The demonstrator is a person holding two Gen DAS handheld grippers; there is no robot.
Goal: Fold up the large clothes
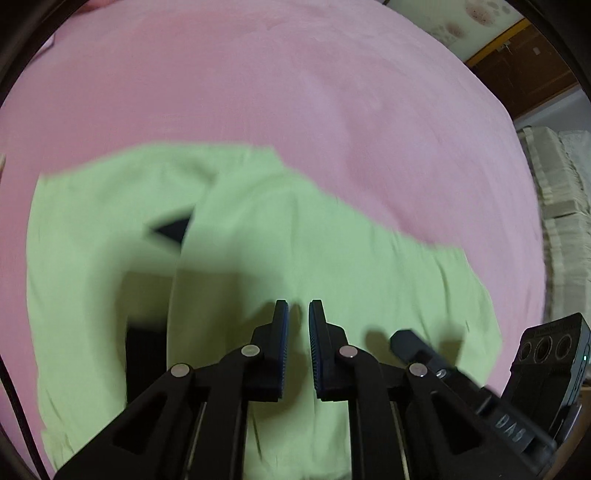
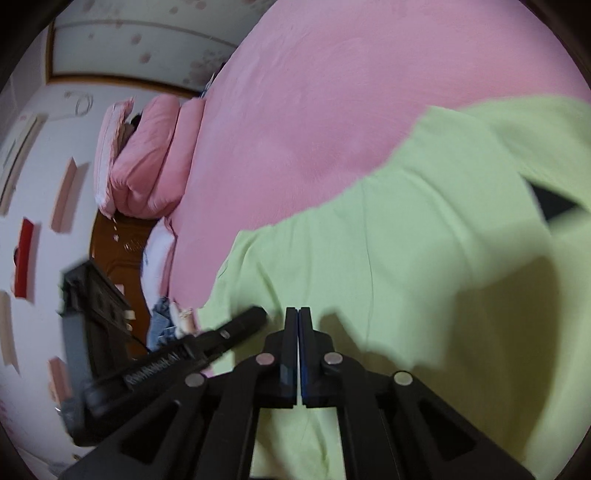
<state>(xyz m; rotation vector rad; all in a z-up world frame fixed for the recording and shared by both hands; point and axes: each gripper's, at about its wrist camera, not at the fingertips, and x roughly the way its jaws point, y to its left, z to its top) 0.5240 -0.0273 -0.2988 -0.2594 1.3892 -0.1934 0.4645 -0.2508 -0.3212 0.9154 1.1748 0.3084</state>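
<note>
Bedroom, big bed under a pink sheet (image 1: pixel 295 92). Stacked pink pillows (image 2: pixel 155 158) at the head end, brown wooden headboard (image 2: pixel 118 243) beside them. White wall (image 2: pixel 40 177) dotted with pinkish and red patches, details blurred. Floral wallpaper (image 1: pixel 476 14) up high, wood trim with a yellow strip (image 1: pixel 517 62) below it. Beige woven furniture (image 1: pixel 561 192) off the bed's far side. Soft indoor light.

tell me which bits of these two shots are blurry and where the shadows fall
Left wrist view: the green garment is smeared by motion, its edges soft against the pink bedsheet, while the left gripper stays sharp and dark shadows fall on the cloth to its left. Right wrist view: the wall and pillows blur, the right gripper is crisp, and a broad shadow darkens the cloth at lower right.
</note>
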